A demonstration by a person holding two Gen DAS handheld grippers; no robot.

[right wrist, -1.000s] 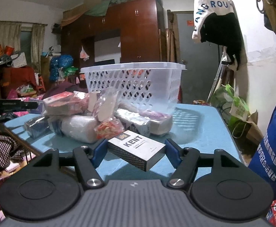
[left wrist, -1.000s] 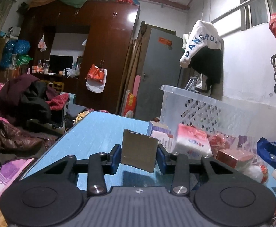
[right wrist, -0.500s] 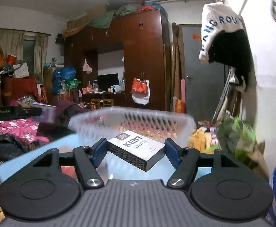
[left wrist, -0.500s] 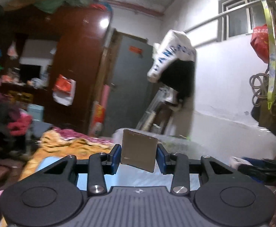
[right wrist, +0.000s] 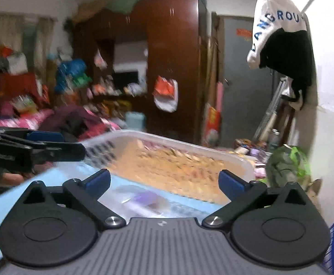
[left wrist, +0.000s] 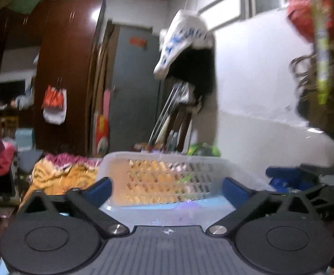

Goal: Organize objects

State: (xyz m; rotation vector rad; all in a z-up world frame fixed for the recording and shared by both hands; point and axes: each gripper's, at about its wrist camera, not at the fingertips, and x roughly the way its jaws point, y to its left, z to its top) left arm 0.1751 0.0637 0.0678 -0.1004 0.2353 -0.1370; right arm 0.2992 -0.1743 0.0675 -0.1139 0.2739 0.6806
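A white perforated plastic basket (left wrist: 167, 160) stands on the blue table, straight ahead in both wrist views; it also shows in the right wrist view (right wrist: 144, 137). My left gripper (left wrist: 167, 189) is open and empty, raised in front of the basket's near wall. My right gripper (right wrist: 164, 181) is open and empty, above the basket's near rim. The brown card and the KENT box are out of sight; the basket's inside is blurred. A clear packet with a purple item (right wrist: 144, 200) lies on the table under my right gripper.
The blue table (right wrist: 52, 174) carries the basket. My left gripper shows at the left in the right wrist view (right wrist: 31, 149), my right gripper at the right in the left wrist view (left wrist: 316, 194). A white wall (left wrist: 258, 114) stands right; wardrobe (right wrist: 173, 68) behind.
Both grippers rose over the basket and opened. The brown card has left my left gripper and the KENT box has left my right gripper.
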